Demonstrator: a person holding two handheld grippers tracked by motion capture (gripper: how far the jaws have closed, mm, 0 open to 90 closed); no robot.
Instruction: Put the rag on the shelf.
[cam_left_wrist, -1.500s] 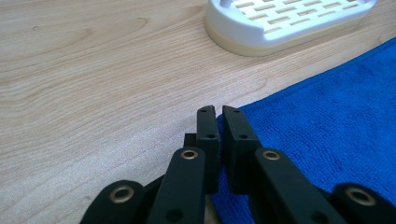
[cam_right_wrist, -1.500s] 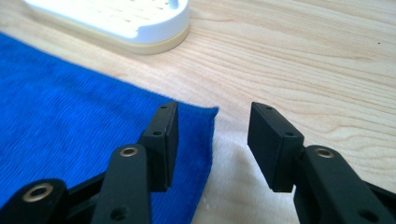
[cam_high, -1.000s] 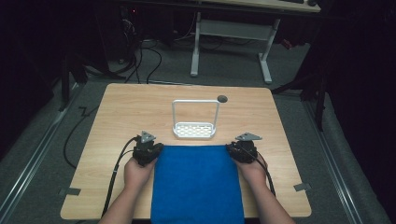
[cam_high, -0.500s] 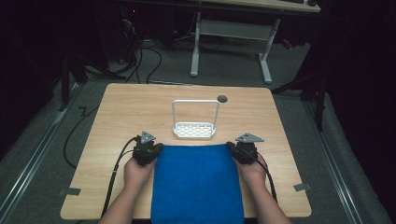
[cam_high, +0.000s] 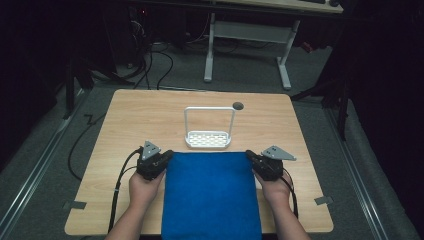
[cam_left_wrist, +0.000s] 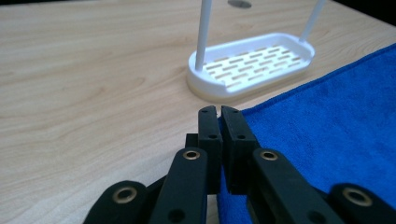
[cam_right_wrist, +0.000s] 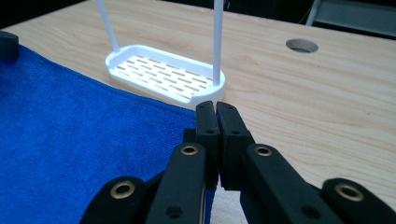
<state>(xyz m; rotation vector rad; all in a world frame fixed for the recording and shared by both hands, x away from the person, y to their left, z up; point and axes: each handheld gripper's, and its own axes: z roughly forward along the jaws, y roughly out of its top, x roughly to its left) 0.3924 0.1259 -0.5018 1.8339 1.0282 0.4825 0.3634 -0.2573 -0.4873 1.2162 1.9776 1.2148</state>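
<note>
A blue towel (cam_high: 210, 195) lies spread on the wooden table (cam_high: 135, 115) and hangs over its near edge. My left gripper (cam_high: 167, 156) is at the towel's far left corner. In the left gripper view the left gripper (cam_left_wrist: 218, 112) is shut, with the edge of the towel (cam_left_wrist: 336, 135) pinched between its jaws. My right gripper (cam_high: 250, 157) is at the far right corner. In the right gripper view the right gripper (cam_right_wrist: 215, 108) is shut on the towel (cam_right_wrist: 70, 140) in the same way.
A white slotted tray with a tall wire handle (cam_high: 208, 139) stands just beyond the towel's far edge, seen close as the tray (cam_left_wrist: 252, 65) and the tray (cam_right_wrist: 163, 74). A round cable hole (cam_high: 238, 105) is behind it. Bare wood lies to both sides. Cables (cam_high: 117, 190) trail off the left.
Both hands have risen slightly and shifted a little, taking the towel's far corners with them. The towel's far edge now sits closer to the white tray.
</note>
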